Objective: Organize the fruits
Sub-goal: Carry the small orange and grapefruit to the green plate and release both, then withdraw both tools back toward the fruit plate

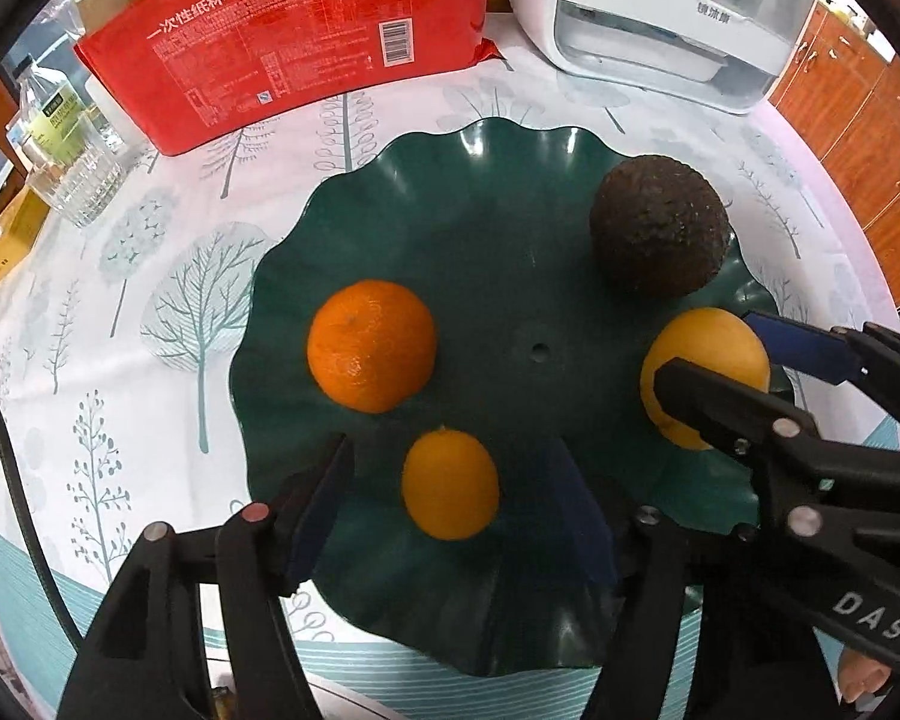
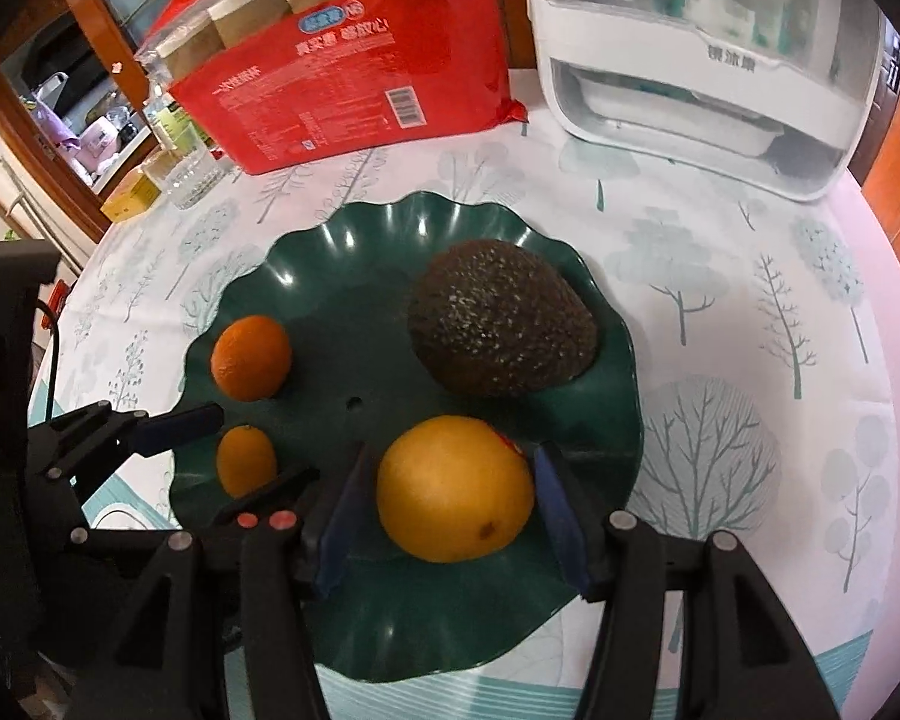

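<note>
On green wavy plate (image 2: 618,420), bumpy dark avocado (image 2: 501,327).

Both grippers angled down over green plate (image 1: 390,612)

L gripper (image 1: 450,492) jaws apart; R gripper (image 2: 450,480) jaws apart, nearer plate's right rim.

On the table (image 2: 720,276) sits a wavy-rimmed plate (image 2: 390,222) holding four fruits: an avocado (image 2: 501,321) at the back right, an orange (image 2: 251,357) at the left, a kumquat (image 2: 246,461) before it, and a lemon (image 2: 455,489) at the front right. Behind the plate stand a paper-cup package (image 2: 354,78) and a water dispenser (image 2: 702,60).
</note>
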### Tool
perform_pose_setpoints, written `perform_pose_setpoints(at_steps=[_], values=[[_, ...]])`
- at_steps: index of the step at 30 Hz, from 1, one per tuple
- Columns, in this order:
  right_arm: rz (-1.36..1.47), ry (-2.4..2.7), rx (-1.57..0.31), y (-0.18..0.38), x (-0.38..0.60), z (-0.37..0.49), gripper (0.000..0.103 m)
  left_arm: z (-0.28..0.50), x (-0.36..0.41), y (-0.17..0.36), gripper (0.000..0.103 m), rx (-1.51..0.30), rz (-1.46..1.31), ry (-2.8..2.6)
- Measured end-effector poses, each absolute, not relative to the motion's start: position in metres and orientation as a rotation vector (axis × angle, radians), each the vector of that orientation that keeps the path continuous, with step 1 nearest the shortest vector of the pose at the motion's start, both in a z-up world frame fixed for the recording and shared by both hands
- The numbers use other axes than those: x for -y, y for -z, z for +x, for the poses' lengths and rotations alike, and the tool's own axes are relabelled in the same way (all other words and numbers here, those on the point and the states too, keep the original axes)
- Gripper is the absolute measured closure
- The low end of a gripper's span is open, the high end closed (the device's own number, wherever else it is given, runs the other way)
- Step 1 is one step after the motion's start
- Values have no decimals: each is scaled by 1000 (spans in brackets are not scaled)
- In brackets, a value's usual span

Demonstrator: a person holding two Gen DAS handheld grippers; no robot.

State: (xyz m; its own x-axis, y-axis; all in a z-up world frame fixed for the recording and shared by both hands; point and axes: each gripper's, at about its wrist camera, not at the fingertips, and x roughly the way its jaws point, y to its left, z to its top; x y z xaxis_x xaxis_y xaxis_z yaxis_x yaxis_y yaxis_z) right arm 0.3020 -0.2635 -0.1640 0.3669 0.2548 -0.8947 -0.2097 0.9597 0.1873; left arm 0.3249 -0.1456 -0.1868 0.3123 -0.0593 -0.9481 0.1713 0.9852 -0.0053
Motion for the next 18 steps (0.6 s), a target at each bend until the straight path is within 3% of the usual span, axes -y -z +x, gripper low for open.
perform_pose_setpoints(at_steps=[18], values=[[64,-333,-1085,122,254,291,45,311,106,134,28,-1156,38,151]])
